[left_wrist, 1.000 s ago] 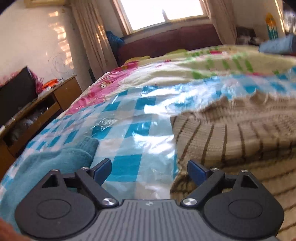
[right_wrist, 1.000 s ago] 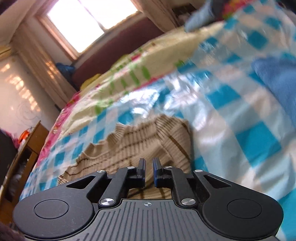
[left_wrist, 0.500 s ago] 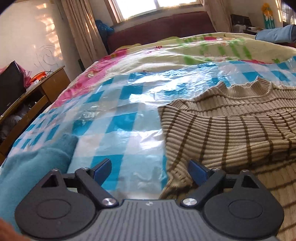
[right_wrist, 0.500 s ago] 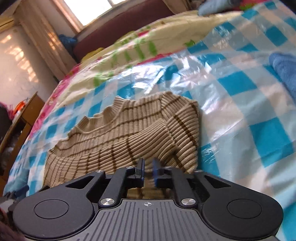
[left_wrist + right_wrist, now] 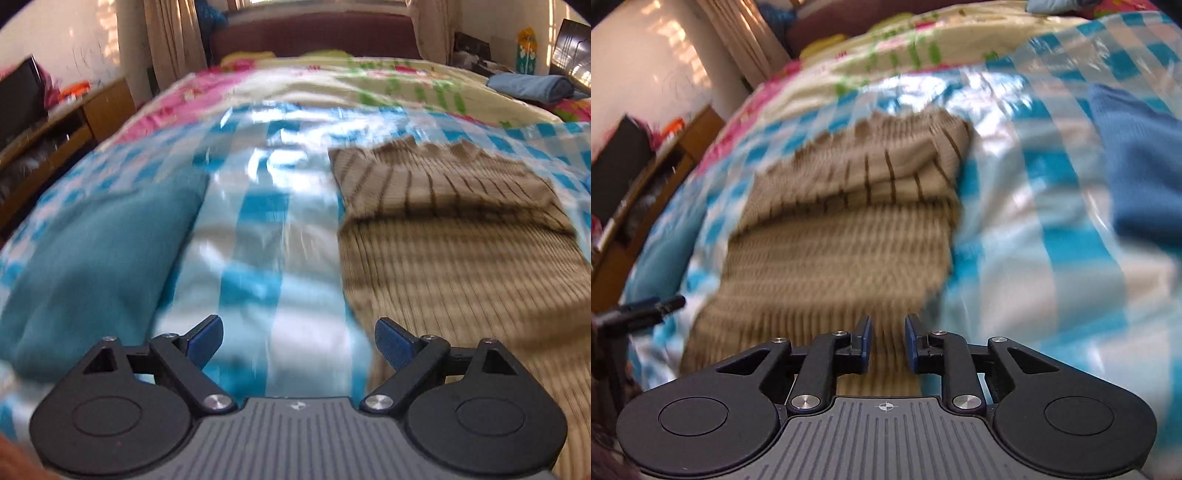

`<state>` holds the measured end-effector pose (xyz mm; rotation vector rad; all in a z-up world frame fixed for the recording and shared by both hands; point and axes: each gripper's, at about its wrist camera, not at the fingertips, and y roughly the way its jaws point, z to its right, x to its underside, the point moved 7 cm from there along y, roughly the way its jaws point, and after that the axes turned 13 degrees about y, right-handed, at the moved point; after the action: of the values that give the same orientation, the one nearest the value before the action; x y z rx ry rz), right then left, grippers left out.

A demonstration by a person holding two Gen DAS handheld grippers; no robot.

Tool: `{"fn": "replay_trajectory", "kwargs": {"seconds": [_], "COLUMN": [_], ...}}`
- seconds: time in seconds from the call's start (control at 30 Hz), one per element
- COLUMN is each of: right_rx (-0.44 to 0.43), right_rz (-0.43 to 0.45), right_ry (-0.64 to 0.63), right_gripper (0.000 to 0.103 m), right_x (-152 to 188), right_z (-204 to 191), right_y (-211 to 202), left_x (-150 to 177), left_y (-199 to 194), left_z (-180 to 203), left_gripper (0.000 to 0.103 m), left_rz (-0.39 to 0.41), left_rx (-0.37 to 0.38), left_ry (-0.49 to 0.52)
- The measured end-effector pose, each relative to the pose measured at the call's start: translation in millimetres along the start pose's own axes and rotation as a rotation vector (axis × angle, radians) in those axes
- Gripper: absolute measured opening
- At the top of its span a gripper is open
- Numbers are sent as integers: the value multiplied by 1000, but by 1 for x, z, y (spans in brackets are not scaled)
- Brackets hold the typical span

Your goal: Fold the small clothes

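The left hand-held gripper (image 5: 297,341) is wide open and holds nothing; it hovers over the blue checked plastic sheet (image 5: 258,236) on the bed. The right hand-held gripper (image 5: 886,345) is partly open, with a small gap between its fingers, and holds nothing. In front of it lies the beige striped sweater (image 5: 842,236), one sleeve folded across the chest. A teal garment (image 5: 96,258) lies to the left, a blue garment (image 5: 1141,170) to the right.
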<state>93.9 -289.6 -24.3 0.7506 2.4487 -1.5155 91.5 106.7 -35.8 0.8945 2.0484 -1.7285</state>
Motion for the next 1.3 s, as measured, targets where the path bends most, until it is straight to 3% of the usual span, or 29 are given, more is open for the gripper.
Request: {"fn": "replay_trajectory", "kwargs": {"seconds": [0.2,0.33,0.43,0.63,0.93,1.2,1.27,1.3], "right_rx": [40,28,28,18,-10,-47,-64,-75], "right_rz": [-114,-162,-165,-185,-201,-225,-226,-227], "right_ry": [-1,18,1,0,41,90,113,123], "right_gripper": [27,27,28,30,30,35,34,27], "right_x": [48,59,61,66,67,68,67,68], "right_z": [11,14,13,14,20,24,25,25], "right_y": [-11,-8,-10,-10,-14,-4,-5,-5], "left_x": [31,39,43,57,60,61,63,64], "left_y": [-25,-33,-37,-26,-25,-26,-26,-26], "left_z": [13,20,29,45,45,42,41,40], "left_gripper": [93,80,78,56,40,32,28,27], "left_rz": [-60,-85,-95,-171,-202,-206,-209,-211], "left_rx": [63,102,135,209,303,386,415,426], "left_ry": [19,24,44,56,-26,-91,-122,-133]}}
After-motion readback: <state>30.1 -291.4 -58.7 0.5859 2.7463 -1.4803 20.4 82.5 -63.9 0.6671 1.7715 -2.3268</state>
